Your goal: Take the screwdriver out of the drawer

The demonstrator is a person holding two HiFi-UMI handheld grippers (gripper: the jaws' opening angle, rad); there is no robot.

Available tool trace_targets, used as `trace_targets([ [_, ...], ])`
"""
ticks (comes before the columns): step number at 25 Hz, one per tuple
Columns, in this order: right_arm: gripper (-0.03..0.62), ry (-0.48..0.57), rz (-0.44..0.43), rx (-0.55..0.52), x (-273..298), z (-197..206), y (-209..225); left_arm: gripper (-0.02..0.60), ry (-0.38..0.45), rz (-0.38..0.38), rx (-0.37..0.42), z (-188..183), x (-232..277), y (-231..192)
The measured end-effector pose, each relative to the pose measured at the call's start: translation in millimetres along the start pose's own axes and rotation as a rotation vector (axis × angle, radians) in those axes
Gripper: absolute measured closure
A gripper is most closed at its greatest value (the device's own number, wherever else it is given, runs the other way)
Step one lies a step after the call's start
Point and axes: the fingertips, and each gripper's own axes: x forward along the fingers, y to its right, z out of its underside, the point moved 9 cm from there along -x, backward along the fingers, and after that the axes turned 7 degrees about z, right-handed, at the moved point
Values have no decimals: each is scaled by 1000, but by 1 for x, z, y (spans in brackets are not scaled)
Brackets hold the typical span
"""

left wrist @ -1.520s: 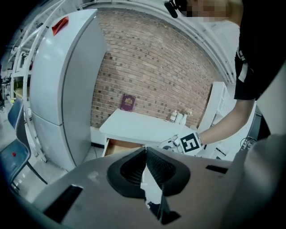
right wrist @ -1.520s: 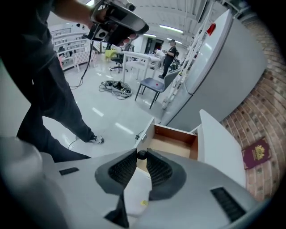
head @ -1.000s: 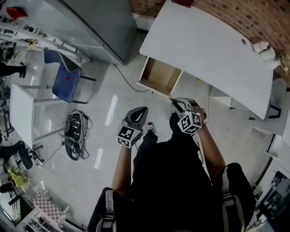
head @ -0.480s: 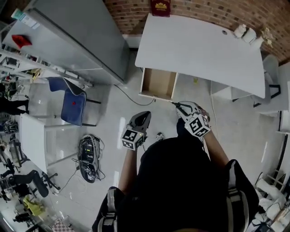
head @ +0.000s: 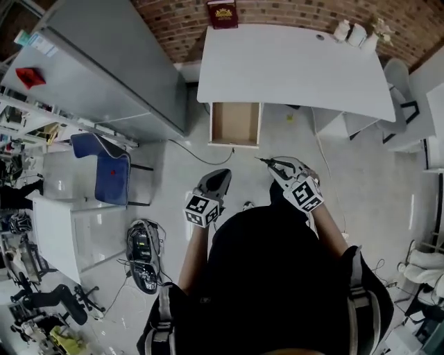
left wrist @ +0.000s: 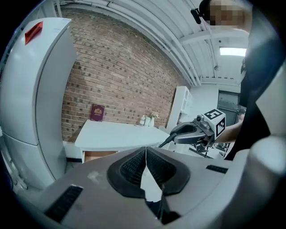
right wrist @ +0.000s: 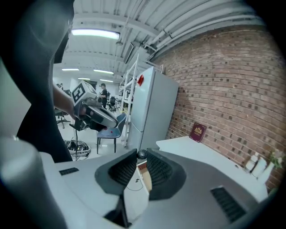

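The screwdriver (head: 266, 161) is a thin dark tool poking out of my right gripper (head: 274, 165), which is shut on it. From the left gripper view its shaft (left wrist: 164, 142) points down-left out of the right gripper (left wrist: 185, 134). In the right gripper view its round dark end (right wrist: 141, 154) sits between the pads. The wooden drawer (head: 236, 123) stands pulled out under the white desk (head: 291, 66), some way ahead of both grippers. My left gripper (head: 220, 173) is shut with nothing in it, pads touching (left wrist: 145, 152).
A tall grey cabinet (head: 104, 62) stands left of the desk, with a blue chair (head: 111, 173) beside it. A cable (head: 191, 152) runs over the floor near the drawer. A red book (head: 223, 14) and white bottles (head: 350, 32) sit on the desk's far edge.
Both grippers have come up and back from the drawer, the right one more, still holding the screwdriver. The drawer now lies farther ahead of them.
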Motion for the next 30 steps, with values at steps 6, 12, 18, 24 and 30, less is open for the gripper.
trace_targets([
  [6,471,-13,26,11,-20,0,-29,565,-16,44,7,13,-13,14],
  [12,471,-12,35,21,-28,2,-44,565,-20,57,11,20,-23,23],
  [18,471,0,43,34,-29,-5,-49,565,-12,55,16,21,-31,23],
  [24,471,4,47,42,-29,3,-51,565,-6,44,12,25,-35,24],
  [30,471,3,47,44,-29,-6,-50,565,-5,34,5,26,-39,23],
])
